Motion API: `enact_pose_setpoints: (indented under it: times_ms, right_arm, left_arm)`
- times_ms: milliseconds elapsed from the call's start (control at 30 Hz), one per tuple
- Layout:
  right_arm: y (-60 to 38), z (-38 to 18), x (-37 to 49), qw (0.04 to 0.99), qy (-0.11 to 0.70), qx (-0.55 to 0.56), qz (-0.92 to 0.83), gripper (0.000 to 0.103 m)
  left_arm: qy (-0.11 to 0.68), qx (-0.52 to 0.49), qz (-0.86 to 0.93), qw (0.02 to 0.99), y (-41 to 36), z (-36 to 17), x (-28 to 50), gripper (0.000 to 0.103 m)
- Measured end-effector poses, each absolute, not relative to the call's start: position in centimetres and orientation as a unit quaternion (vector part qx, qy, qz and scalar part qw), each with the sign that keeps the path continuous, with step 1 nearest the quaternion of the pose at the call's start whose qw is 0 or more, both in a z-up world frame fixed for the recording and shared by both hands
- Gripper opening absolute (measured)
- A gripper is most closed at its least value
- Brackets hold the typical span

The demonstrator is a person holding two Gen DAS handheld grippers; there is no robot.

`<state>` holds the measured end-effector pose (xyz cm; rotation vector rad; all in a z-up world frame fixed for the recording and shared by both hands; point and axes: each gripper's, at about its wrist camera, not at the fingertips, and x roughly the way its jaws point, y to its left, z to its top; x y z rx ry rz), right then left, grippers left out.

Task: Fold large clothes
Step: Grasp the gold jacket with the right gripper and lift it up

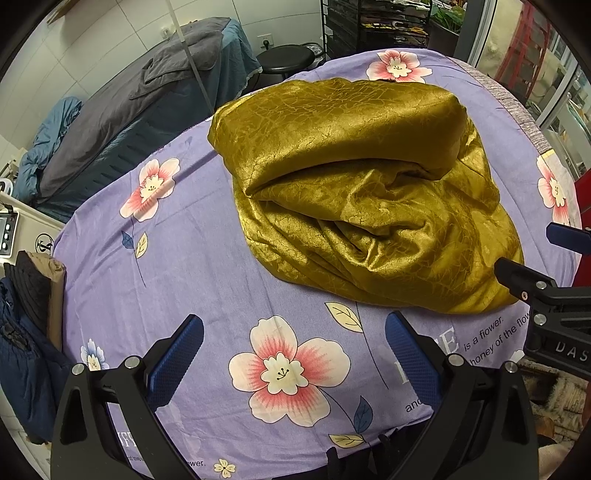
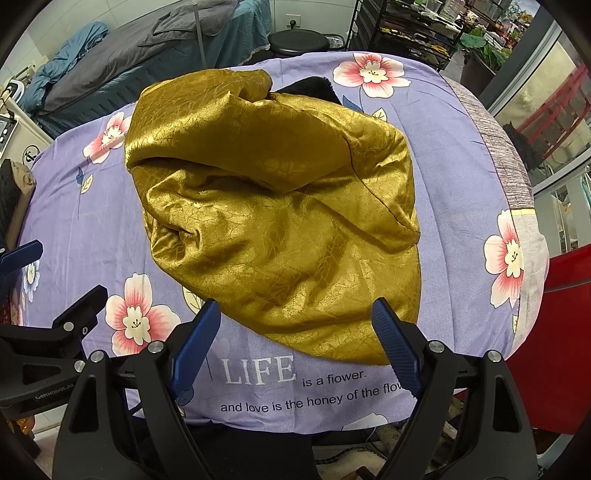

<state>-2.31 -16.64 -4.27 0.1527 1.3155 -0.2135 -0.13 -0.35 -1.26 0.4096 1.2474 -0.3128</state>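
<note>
A shiny gold garment (image 1: pixel 354 177) (image 2: pixel 280 206) lies in a rough, bulky fold on the table's purple flowered sheet (image 1: pixel 192 266) (image 2: pixel 454 184). A black furry piece (image 2: pixel 310 88) shows at its far edge. My left gripper (image 1: pixel 293 339) is open over bare sheet, short of the garment's near-left edge, with nothing between its blue pads (image 1: pixel 177 354). My right gripper (image 2: pixel 295 317) is open above the garment's near edge, and its pads (image 2: pixel 199 339) are not pressing on the cloth. Each gripper shows in the other's view: the right gripper (image 1: pixel 528 247), the left gripper (image 2: pixel 59 273).
Dark blue clothing (image 1: pixel 22 347) is piled off the table's left side. Beyond the far edge stand a black stool (image 1: pixel 284 59) (image 2: pixel 299 40) and a bed under grey cloth (image 1: pixel 122 107). A red object (image 2: pixel 569 295) and metal shelves (image 2: pixel 406 26) are on the right.
</note>
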Motion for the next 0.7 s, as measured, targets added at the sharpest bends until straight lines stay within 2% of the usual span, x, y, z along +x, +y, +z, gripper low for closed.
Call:
enact_pose_setpoints:
  times_ms: [367,700]
  right_arm:
    - [-20.4,-6.5,-2.7,0.785,0.597,0.145,-0.084,0.083]
    - [-30.6,-12.7,-4.1,0.766,0.585,0.241,-0.112,0.083]
  left_arm:
    - [0.604,0.100,-0.173,0.772,3.8,-4.1,1.4,0.097]
    - [0.610,0.052,-0.240,0.753,2.6,-5.8,1.6,0.097]
